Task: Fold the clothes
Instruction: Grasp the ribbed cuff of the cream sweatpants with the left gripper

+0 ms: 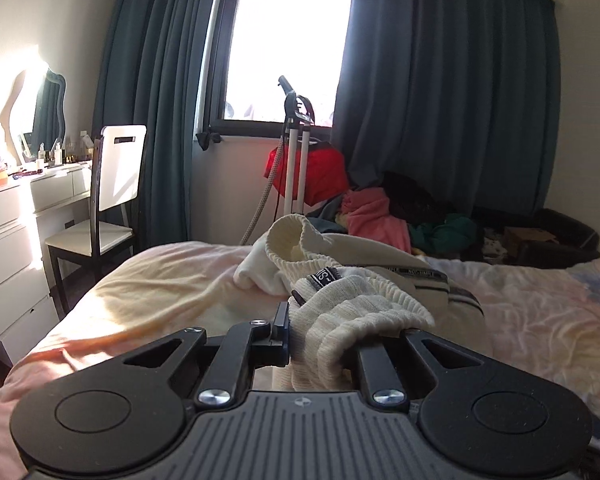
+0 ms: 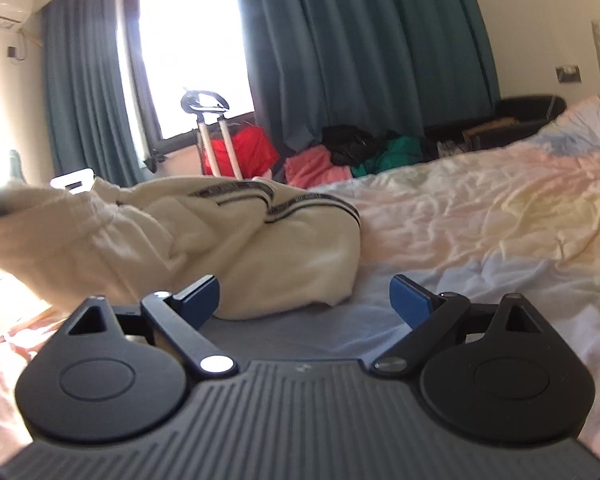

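A cream knitted garment [image 1: 340,280] with black striped trim lies bunched on the bed. My left gripper [image 1: 320,336] is shut on its ribbed hem, which drapes over and hides the right finger. In the right wrist view the same garment [image 2: 236,240] lies heaped at the left. My right gripper [image 2: 306,298] is open and empty, low over the sheet, with its left finger [image 2: 202,296] close to the garment's near edge.
The bed [image 1: 140,292] has a rumpled pastel sheet [image 2: 480,208]. A white chair [image 1: 112,200] and dresser [image 1: 16,232] stand at the left. A garment steamer [image 1: 296,140] and a pile of coloured clothes [image 1: 380,212] sit beyond the bed under the curtains.
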`<state>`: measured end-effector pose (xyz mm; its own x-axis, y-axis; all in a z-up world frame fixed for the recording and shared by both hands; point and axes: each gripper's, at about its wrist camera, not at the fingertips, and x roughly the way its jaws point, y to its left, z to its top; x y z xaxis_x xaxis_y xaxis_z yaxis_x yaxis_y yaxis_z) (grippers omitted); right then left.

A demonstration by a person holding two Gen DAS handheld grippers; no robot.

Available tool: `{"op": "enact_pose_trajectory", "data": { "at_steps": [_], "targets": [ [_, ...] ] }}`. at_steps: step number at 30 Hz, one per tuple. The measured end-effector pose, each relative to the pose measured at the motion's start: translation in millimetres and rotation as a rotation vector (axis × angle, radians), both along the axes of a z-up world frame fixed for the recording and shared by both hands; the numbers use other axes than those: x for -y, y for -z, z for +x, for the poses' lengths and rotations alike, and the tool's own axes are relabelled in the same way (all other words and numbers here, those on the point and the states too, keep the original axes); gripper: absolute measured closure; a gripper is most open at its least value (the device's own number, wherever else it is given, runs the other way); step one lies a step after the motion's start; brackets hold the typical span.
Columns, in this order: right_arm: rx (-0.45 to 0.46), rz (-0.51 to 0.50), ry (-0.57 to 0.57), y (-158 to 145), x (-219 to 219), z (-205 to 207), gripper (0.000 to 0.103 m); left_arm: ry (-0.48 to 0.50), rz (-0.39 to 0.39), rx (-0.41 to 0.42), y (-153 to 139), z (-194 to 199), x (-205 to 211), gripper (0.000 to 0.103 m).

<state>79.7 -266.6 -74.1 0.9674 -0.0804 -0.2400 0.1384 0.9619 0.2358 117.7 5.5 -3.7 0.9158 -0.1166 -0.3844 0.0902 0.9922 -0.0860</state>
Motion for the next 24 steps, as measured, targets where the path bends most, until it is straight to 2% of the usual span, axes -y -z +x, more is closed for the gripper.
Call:
{"op": "enact_pose_trajectory", "data": {
  "at_steps": [1, 4, 6, 8, 10, 13, 15, 21, 24],
  "targets": [
    [0.011, -0.011, -0.014, -3, -3, -5, 0.010, 0.004, -0.007, -0.020, 4, -15, -5, 0.091],
    [0.032, -0.026, -0.075, -14, -13, -19, 0.010, 0.022, 0.044, -0.078, 26, -37, -10, 0.090],
    [0.032, -0.036, -0.121, -20, -20, -26, 0.010, 0.003, 0.036, -0.114, 39, -41, -16, 0.090],
    [0.025, -0.060, -0.171, -24, -28, -34, 0.010, -0.013, -0.010, -0.137, 48, -42, -22, 0.089],
    [0.004, -0.089, -0.215, -26, -36, -41, 0.015, -0.005, -0.041, -0.160, 51, -43, -27, 0.089],
    [-0.032, -0.133, -0.275, -31, -48, -43, 0.022, -0.007, -0.037, -0.157, 52, -49, -31, 0.084],
    [-0.051, -0.153, -0.308, -39, -55, -35, 0.026, -0.023, -0.073, -0.162, 57, -54, -36, 0.082],
    [-0.071, -0.192, -0.420, -83, -92, 19, 0.026, -0.048, -0.177, -0.241, 68, -40, -51, 0.082],
    [-0.171, -0.173, -0.506, -102, -119, 75, 0.028, -0.082, -0.258, -0.257, 74, -33, -62, 0.082]
  ]
}}
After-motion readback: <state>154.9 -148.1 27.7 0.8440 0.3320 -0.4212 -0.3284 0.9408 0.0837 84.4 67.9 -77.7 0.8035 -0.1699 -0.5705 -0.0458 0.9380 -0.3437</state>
